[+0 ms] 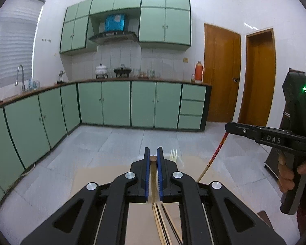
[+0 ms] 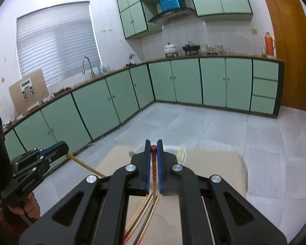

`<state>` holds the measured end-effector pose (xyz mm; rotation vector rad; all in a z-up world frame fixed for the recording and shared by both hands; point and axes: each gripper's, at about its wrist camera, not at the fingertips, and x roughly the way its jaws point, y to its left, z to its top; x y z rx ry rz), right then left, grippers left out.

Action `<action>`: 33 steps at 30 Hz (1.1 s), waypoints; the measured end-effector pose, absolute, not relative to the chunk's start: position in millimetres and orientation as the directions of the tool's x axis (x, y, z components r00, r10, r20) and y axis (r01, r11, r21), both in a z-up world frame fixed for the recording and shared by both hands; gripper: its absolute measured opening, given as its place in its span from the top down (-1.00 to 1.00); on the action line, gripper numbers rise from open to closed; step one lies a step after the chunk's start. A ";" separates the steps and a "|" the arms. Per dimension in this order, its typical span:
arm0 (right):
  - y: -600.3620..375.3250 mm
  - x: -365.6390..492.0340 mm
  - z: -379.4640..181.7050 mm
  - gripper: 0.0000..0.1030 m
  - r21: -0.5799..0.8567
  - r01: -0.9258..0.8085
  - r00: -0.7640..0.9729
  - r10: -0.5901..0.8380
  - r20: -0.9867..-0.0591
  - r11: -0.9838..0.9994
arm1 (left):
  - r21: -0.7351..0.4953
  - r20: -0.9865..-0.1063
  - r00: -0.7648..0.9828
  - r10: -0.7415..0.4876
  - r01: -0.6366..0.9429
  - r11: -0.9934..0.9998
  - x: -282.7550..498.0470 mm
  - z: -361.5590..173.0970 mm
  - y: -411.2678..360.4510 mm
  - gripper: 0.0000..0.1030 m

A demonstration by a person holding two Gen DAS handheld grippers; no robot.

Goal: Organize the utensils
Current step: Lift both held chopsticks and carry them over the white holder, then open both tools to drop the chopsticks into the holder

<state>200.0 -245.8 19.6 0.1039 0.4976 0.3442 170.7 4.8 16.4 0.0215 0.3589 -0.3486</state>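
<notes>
Your left gripper (image 1: 153, 159) pinches a brown-tipped chopstick (image 1: 153, 175), pointing toward twelve o'clock. Your right gripper (image 2: 153, 149) clamps a red-tipped chopstick (image 2: 153, 167). More chopsticks (image 1: 163, 224) lie below at six o'clock; a fork (image 1: 173, 155) sits at one o'clock.

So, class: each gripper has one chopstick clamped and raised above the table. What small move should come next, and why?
Probably bring the two together as a pair. The left gripper is shut on a plain brown chopstick, the right gripper on a red-topped chopstick; more chopsticks lie loose below.
</notes>
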 end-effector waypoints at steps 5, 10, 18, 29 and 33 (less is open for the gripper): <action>-248.5 215.5 55.7 0.90 0.149 -0.304 0.860 0.338 -0.383 0.941 | -0.032 -0.272 0.899 -0.342 0.347 0.937 180.6 49.3 1.7 0.87; -250.3 236.0 73.7 0.90 0.115 -0.289 0.888 0.311 -0.339 0.950 | -0.025 -0.224 0.910 -0.348 0.351 0.936 203.1 67.9 -4.5 0.87; -252.5 288.0 45.7 0.90 0.136 -0.266 0.877 0.299 -0.377 0.954 | -0.016 -0.304 0.899 -0.316 0.327 0.945 263.8 34.3 -21.5 0.87; -237.3 306.1 -12.5 0.74 0.140 -0.254 0.819 0.290 -0.495 0.957 | -0.065 -0.450 0.843 -0.294 0.298 0.952 298.9 -26.3 -17.3 0.59; -241.1 289.8 -5.4 0.21 0.128 -0.226 0.849 0.260 -0.459 0.966 | -0.069 -0.432 0.854 -0.290 0.289 0.955 285.7 -20.1 -10.5 0.33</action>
